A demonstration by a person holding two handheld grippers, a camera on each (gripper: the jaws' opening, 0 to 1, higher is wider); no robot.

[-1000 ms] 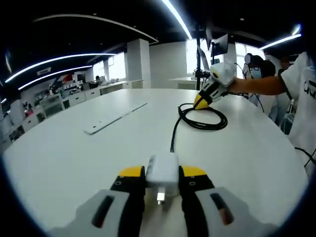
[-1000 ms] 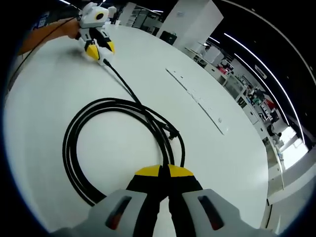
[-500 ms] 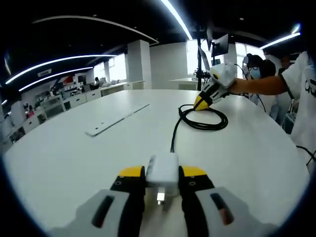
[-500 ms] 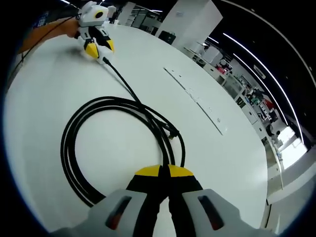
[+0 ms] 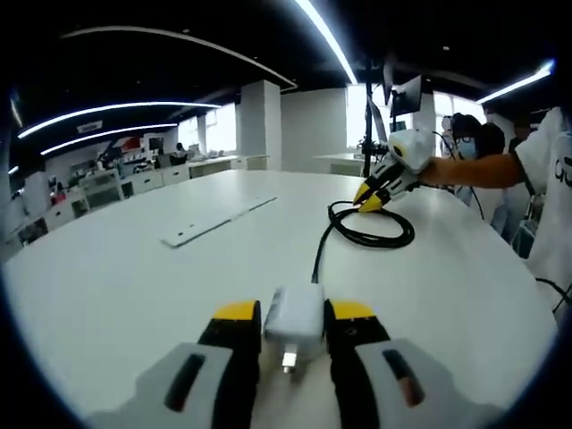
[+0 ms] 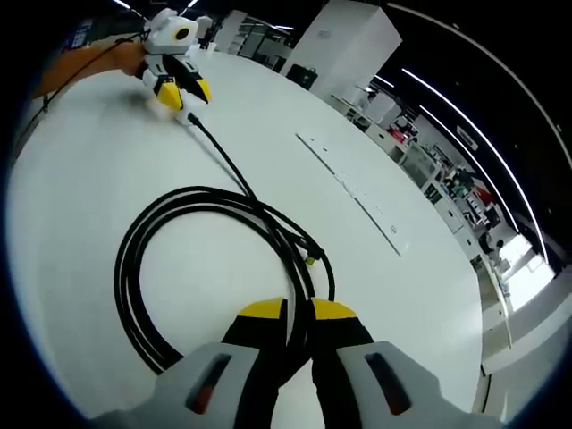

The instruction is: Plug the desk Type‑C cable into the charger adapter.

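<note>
A white charger adapter (image 5: 293,320) sits upright between the yellow-tipped jaws of my left gripper (image 5: 294,313), which is shut on it. A black Type-C cable (image 5: 371,234) lies coiled on the white table (image 5: 134,286), with one straight run reaching toward the adapter. In the right gripper view the coil (image 6: 134,268) lies just ahead of my right gripper (image 6: 298,311), whose jaws stand slightly apart over the strands. The cable's plug end (image 6: 310,259) rests just beyond them. My right gripper (image 5: 366,198) hangs at the coil's far edge. My left gripper (image 6: 183,92) is far off at the cable's straight end.
A long white strip (image 5: 214,219) lies flat on the table left of the cable, and in the right gripper view the strip (image 6: 357,192) is to the right. An orange sleeve (image 5: 474,170) holds the right gripper. A monitor on a stand (image 5: 402,94) and people stand beyond the table.
My right gripper's jaws were touching and now stand slightly apart over the cable. The left gripper still holds the adapter; its view has shifted only a little.
</note>
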